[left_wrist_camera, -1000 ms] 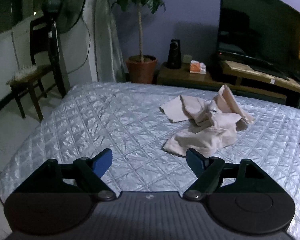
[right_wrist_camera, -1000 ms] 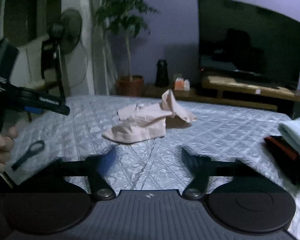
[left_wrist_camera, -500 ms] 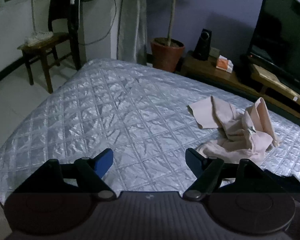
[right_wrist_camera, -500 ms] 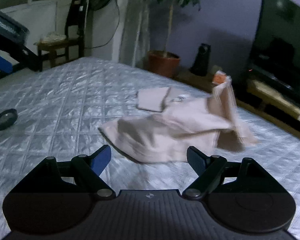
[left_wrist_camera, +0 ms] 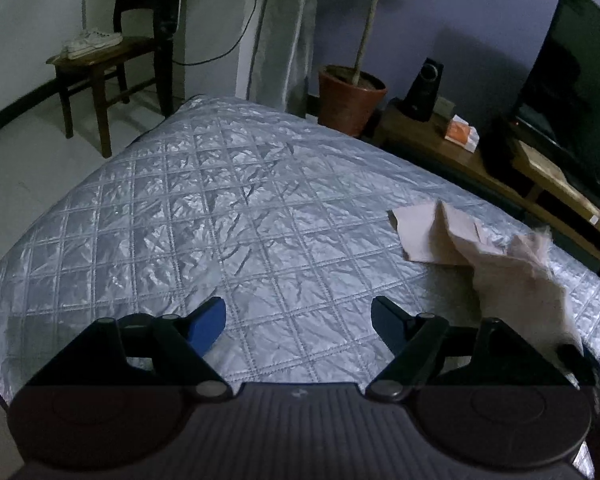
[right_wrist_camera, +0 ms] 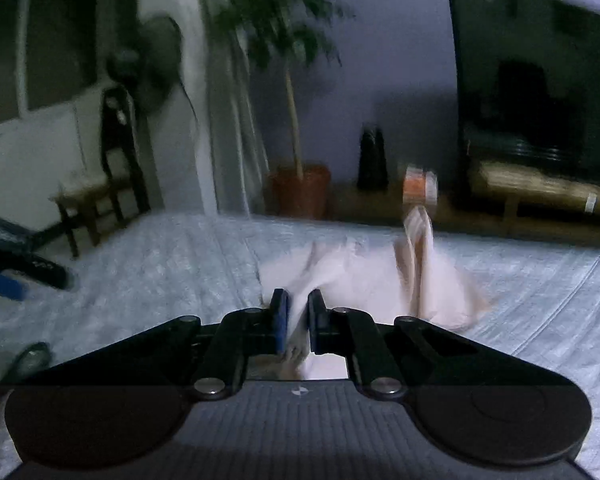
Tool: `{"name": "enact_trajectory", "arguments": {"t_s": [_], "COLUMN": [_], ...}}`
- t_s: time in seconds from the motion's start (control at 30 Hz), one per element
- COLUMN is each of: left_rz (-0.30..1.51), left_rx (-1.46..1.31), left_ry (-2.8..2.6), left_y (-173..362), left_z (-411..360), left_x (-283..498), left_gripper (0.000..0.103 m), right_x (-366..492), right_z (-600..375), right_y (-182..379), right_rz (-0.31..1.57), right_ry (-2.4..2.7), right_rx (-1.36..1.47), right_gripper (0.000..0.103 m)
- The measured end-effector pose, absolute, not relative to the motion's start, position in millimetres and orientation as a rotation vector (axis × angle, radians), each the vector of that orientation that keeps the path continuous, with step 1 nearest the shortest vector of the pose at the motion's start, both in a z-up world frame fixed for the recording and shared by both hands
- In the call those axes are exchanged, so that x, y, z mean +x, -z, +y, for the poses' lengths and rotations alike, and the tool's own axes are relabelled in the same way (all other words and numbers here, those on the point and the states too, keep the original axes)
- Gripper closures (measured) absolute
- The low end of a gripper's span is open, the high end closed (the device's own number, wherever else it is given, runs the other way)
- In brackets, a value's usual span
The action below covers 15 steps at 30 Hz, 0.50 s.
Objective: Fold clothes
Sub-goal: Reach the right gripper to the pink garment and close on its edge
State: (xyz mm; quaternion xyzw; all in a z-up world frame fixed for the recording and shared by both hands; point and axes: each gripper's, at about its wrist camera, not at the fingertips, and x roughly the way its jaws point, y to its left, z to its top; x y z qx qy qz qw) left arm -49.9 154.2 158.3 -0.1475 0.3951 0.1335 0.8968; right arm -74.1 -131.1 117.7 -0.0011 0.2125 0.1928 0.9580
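On the bed (left_wrist_camera: 228,208), right tongs (right_wrist_camera: 298,316) pinch the garment (right_wrist_camera: 364,276) at 12 o'clock — left tongs (left_wrist_camera: 298,320) gape, empty.

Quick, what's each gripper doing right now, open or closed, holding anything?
Left gripper: open, holding nothing, over the quilted bed cover.
Right gripper: closed on the beige garment.

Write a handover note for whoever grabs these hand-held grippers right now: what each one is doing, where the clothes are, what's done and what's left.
Left hand-held gripper: open, empty, over the silver quilted bedspread.
Right hand-held gripper: shut on an edge of the crumpled pale pink fabric garment.
The garment lies bunched on the bed, to the right in the left view, one flat section spread away from the pile.
Done: first grasp only. Left: spread the garment flat, then fold it; no fold made yet.
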Motion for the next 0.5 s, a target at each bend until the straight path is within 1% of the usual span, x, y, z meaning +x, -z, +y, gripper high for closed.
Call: {"name": "enact_trajectory", "arguments": {"t_s": [0.03, 0.1, 0.13, 0.2, 0.23, 0.27, 0.3, 0.33, 0.37, 0.4, 0.47, 0.5], "left_rz": [0.818, 0.823, 0.827, 0.835, 0.837, 0.838, 0.839, 0.84, 0.84, 0.84, 0.842, 0.846], "left_rx": [-0.308, -0.31, -0.309, -0.302, -0.298, -0.296, -0.295, -0.296, -0.297, -0.297, -0.297, -0.298], "left_ry": [-0.279, -0.28, -0.279, -0.274, -0.271, -0.27, -0.268, -0.268, -0.267, -0.265, -0.262, -0.26], "left_y": [-158.2, -157.3, -156.4, -154.8, -154.5, -154.4, -154.3, -154.4, -154.4, -154.2, -153.7, -152.9], "left_z": [153.8, 152.3, 151.0, 148.0, 146.5, 145.3, 144.6, 144.3, 143.6, 142.5, 140.4, 139.6], "left_x": [-49.9, -50.1, -50.3, -50.2, -49.7, -49.2, -48.7, -48.1, -47.2, -46.2, -44.3, -43.7], "left_gripper": [0.026, 0.026, 0.026, 0.026, 0.026, 0.026, 0.026, 0.026, 0.025, 0.025, 0.025, 0.025], "right_x": [-86.8, -107.1, -114.5, -127.4, -128.6, -125.2, -119.4, -110.0, -97.7, -84.7, -58.9, -47.7], "right_z": [-127.8, -124.8, -128.3, -139.0, -149.7, -162.9, -176.1, -187.3, -194.9, -201.3, -216.5, -228.4], "right_y": [-118.2, -110.3, -108.0, -105.5, -106.0, -107.3, -108.2, -107.2, -101.5, -94.0, -77.4, -65.5], "right_rz": [0.47, 0.583, 0.602, 0.604, 0.591, 0.569, 0.558, 0.573, 0.608, 0.647, 0.729, 0.781], "right_ry": [-0.442, -0.565, -0.579, -0.566, -0.528, -0.478, -0.43, -0.383, -0.349, -0.32, -0.262, -0.25], "right_rx": [-0.038, -0.077, -0.076, -0.059, -0.021, 0.039, 0.097, 0.144, 0.17, 0.19, 0.275, 0.396], "right_gripper": [0.087, 0.082, 0.08, 0.052, 0.023, 0.018, 0.019, 0.022, 0.033, 0.037, 0.039, 0.039]}}
